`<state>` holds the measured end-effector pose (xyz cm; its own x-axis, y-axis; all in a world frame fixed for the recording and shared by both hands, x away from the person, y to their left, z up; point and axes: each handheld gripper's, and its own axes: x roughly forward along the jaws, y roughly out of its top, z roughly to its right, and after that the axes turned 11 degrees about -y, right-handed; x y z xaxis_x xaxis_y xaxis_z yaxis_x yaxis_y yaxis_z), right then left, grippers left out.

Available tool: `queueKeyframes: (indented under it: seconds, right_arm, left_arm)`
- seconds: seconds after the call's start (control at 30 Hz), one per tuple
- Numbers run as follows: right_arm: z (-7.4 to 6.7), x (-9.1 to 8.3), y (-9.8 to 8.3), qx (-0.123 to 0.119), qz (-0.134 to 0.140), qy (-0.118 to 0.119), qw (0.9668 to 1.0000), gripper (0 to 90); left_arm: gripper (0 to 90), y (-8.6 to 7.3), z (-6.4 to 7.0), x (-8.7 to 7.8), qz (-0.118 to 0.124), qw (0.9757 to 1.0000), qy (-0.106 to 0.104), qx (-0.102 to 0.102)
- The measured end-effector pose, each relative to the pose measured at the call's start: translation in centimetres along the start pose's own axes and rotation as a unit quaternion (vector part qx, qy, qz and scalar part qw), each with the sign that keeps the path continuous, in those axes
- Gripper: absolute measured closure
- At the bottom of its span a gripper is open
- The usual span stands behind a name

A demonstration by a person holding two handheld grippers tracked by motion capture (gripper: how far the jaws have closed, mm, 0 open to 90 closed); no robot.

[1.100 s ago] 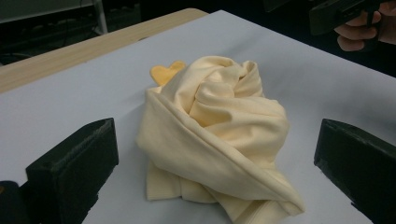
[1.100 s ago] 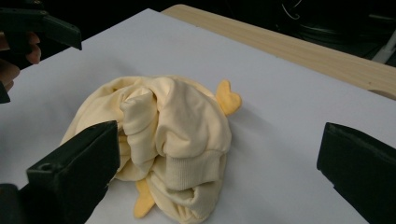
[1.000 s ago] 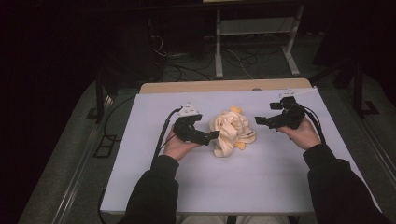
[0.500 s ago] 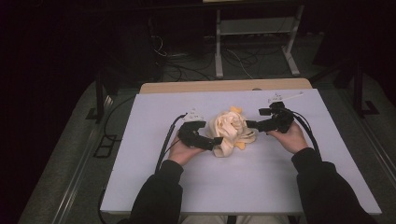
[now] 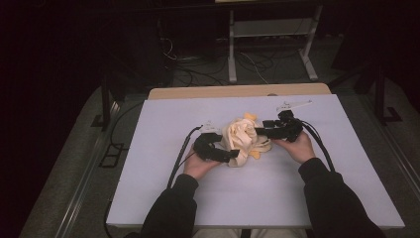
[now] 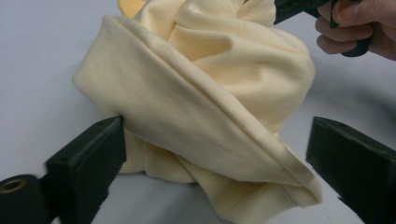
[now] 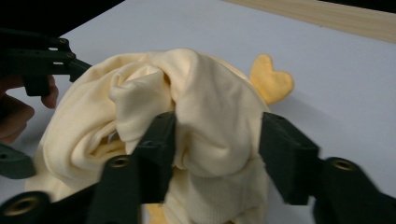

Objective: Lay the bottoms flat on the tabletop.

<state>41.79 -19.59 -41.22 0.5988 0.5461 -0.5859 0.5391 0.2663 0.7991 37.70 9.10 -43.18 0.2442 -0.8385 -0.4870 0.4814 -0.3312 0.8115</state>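
A crumpled cream garment (image 5: pixel 242 136) with an orange heart-shaped patch (image 7: pixel 271 81) lies bunched on the white table (image 5: pixel 247 198). My left gripper (image 5: pixel 232 155) reaches into its near left side. In the left gripper view the garment (image 6: pixel 210 70) sits between the wide jaws of that gripper (image 6: pixel 217 135); they have just been closing, one jaw touches the fabric and the other stands apart. My right gripper (image 5: pixel 258 132) comes in from the right. Its jaws have just been closing and the right gripper (image 7: pixel 217 135) pinches a bulging fold of the garment (image 7: pixel 210 93).
A wooden strip (image 5: pixel 237 91) runs along the table's far edge. Beyond it stand a metal rack (image 5: pixel 270 29) and floor cables (image 5: pixel 247 62). Each gripper's cable trails back over the table beside the person's dark sleeves (image 5: pixel 327 198).
Both hands have moved inward and down onto the garment. The right jaws have narrowed around a fold; the left jaws have drawn in slightly around the heap.
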Motion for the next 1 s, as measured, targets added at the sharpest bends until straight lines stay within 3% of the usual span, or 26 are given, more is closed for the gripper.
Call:
queueKeyframes:
  seconds: [0.1,0.2,0.27,0.5,0.7,0.9,1.0]
  right_arm:
    - [-0.3,0.2,0.0,0.005,-0.012,0.002,0.9999,65.0]
    - [-0.5,0.1,0.1,0.003,-0.019,0.003,0.9998,73.5]
    - [-0.5,-0.2,0.1,0.004,-0.021,0.003,0.9998,76.3]
    - [-0.7,-1.1,-0.8,0.019,-0.006,0.004,0.9998,84.6]
    - [-0.7,-1.8,-0.9,0.042,-0.023,-0.001,0.9989,86.6]
    - [-0.4,-2.5,-0.8,0.051,-0.021,0.0,0.9985,87.1]
    - [0.0,-3.3,-0.6,0.065,-0.011,0.002,0.9978,87.2]
  left_arm:
    - [16.7,0.0,0.1,0.0,-0.011,0.9999,0.01,-0.002]
    - [26.9,-0.2,-0.2,0.1,-0.018,0.9996,-0.003,-0.02]
    - [35.4,-0.3,-0.4,0.2,-0.022,0.9993,-0.014,-0.026]
    - [60.2,-0.4,-0.4,0.3,-0.041,0.9987,-0.014,-0.026]
    - [73.1,-0.1,-0.6,-0.2,-0.029,0.9984,-0.023,-0.043]
    - [81.6,0.5,-0.2,-2.0,-0.013,0.9997,0.004,-0.022]
    - [82.6,0.9,-0.2,-3.0,-0.001,0.9997,0.009,-0.022]
